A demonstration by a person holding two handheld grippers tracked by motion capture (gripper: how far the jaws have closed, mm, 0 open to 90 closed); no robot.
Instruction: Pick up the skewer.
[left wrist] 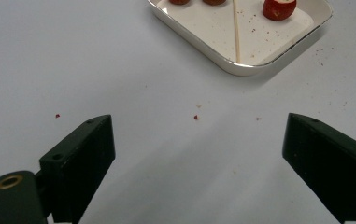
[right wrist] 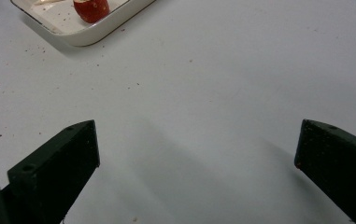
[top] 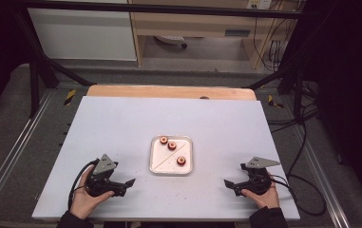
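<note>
A white square tray (top: 158,167) sits mid-table with three red fruit pieces (top: 172,146) and a thin wooden skewer (top: 169,154) lying across it. In the left gripper view the tray (left wrist: 241,68) is at the top, with one red piece (left wrist: 278,8) and the skewer (left wrist: 236,32) showing. The right gripper view catches the tray's corner (right wrist: 84,38) and one red piece (right wrist: 91,9). My left gripper (top: 130,183) rests open on the table, left of the tray. My right gripper (top: 231,179) rests open to the tray's right. Both hold nothing.
The white tabletop (top: 121,123) carries small red crumbs near the tray (left wrist: 196,117). A wooden edge (top: 169,91) runs along its far side. Black frame bars and cables stand beyond the table, with cables trailing at the right (top: 307,142).
</note>
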